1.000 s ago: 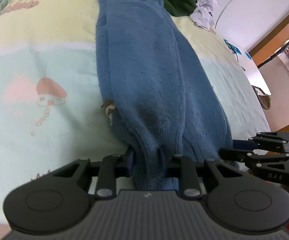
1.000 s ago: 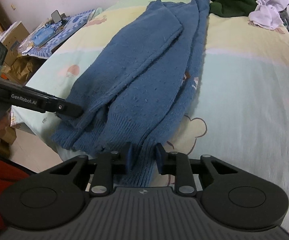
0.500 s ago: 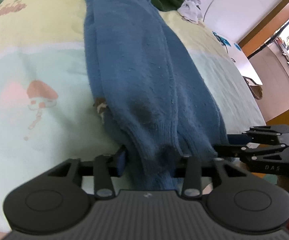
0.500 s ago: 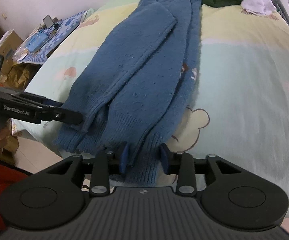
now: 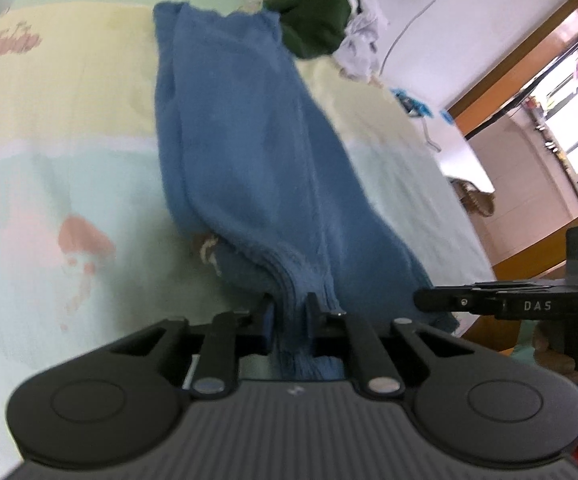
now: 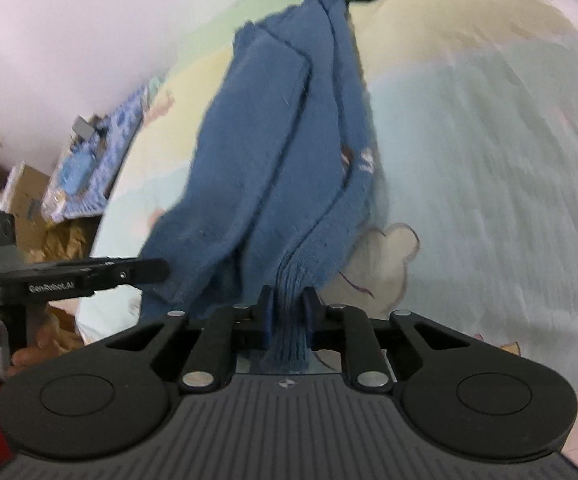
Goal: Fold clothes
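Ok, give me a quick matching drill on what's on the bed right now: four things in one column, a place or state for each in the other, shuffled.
Things:
1. blue sweater
2. dark green garment
3. white garment
4. left hand-held gripper

Places or states:
A. crumpled at the far end of the bed, just beyond the sweater's far end
B. shut on the ribbed hem
C. laid lengthwise down the bed, sides folded in
D. bunched beside the green one, nearer the wall

Pairs: 1-C, 2-A, 3-D, 4-B
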A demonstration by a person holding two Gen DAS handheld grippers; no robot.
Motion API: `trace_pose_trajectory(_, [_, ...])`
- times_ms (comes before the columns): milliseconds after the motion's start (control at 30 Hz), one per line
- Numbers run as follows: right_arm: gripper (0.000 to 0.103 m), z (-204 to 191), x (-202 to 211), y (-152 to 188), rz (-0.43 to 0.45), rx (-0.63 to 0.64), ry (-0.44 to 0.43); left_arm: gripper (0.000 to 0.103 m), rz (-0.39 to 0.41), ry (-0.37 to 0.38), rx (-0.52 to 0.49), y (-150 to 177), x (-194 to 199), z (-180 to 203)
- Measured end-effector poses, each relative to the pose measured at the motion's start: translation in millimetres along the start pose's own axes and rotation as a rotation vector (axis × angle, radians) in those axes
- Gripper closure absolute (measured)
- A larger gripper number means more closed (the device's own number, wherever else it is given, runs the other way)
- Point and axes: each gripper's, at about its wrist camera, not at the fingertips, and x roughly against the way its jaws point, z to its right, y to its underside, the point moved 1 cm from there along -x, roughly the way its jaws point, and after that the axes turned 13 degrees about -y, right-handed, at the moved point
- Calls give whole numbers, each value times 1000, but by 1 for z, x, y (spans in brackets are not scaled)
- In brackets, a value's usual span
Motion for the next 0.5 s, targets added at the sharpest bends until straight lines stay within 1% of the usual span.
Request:
trace_pose_trajectory(167, [88,-7,20,-25,101,-58,-75,95,37,37,50,-25,13,-6])
trace_pose_trajectory(233, [88,-6,23,-36,130,-78,-106,95,56,33,63,-37,17,-7])
trace_pose_trajectory(300, [88,-4,25,-49,155,-104,-140,95,79,26,73,-47,19,-8])
trace_pose_trajectory(400, [88,-1,24,-67,168,-110,-182,95,96,-13,81,-61,17,-6])
trace_pose_trajectory(500, [88,5,18,-85,156,-117,-198,94,97,-45,107,-71,14,-7])
